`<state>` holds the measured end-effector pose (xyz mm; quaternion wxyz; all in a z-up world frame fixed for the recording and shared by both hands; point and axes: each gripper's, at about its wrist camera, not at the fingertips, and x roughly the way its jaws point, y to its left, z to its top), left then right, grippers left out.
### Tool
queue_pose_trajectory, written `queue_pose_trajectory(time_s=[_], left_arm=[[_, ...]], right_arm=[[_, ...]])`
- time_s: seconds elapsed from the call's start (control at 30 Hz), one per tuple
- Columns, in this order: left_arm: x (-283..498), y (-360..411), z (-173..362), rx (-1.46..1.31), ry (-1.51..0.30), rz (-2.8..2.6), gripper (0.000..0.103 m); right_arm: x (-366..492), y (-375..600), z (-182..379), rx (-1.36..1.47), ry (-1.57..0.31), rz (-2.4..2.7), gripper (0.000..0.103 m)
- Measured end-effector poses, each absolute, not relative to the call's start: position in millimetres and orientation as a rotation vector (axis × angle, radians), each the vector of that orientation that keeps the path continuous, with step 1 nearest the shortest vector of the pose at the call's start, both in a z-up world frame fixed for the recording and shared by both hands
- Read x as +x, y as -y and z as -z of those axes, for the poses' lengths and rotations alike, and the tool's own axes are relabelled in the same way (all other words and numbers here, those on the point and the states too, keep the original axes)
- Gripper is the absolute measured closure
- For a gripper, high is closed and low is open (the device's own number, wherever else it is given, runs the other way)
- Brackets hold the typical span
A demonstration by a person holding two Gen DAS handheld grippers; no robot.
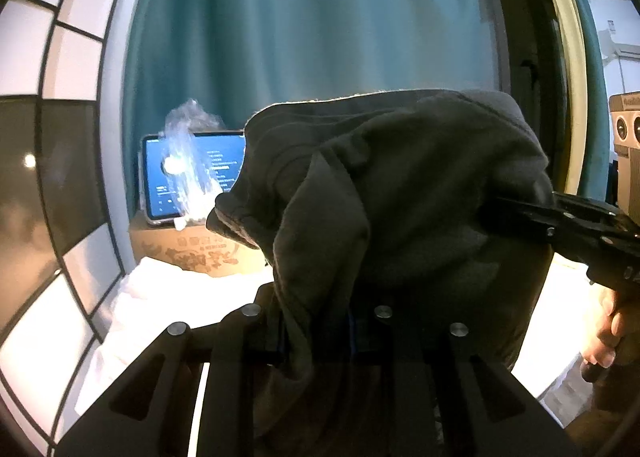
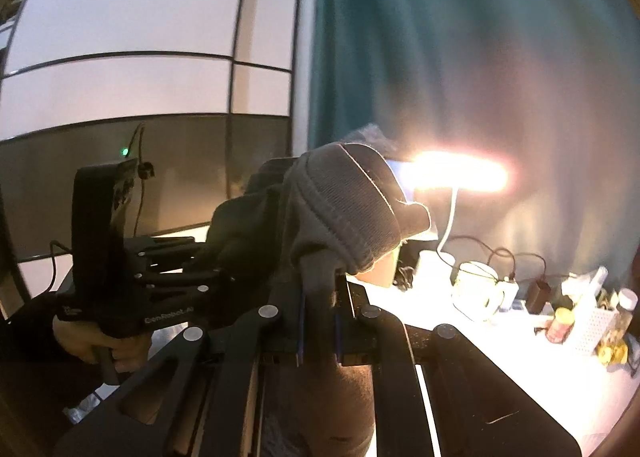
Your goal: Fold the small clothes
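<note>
Left wrist view: a lit tablet screen (image 1: 192,173) stands on a printed cardboard box (image 1: 196,249) before the teal pleated curtain (image 1: 304,29), half blocked by the dark grey fleecy garment (image 1: 400,193). It hangs above the white surface (image 1: 160,289), pinched by the left tool (image 1: 316,333) and right tool (image 2: 320,333); its ribbed cuff (image 2: 344,209) bunches up.
</note>
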<state>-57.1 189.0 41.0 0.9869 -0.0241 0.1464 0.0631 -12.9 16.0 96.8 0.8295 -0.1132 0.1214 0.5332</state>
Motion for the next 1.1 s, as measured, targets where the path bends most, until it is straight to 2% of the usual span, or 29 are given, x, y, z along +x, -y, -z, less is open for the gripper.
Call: queue_pose_trajectory(time_s=[1.1], left_arm=[[64.4,-223.8,25.4,-0.135,-0.547,-0.016,0.084]], right_arm=[[134.3,-58.5,0.7,-0.217,-0.574,-0.969,0.092]])
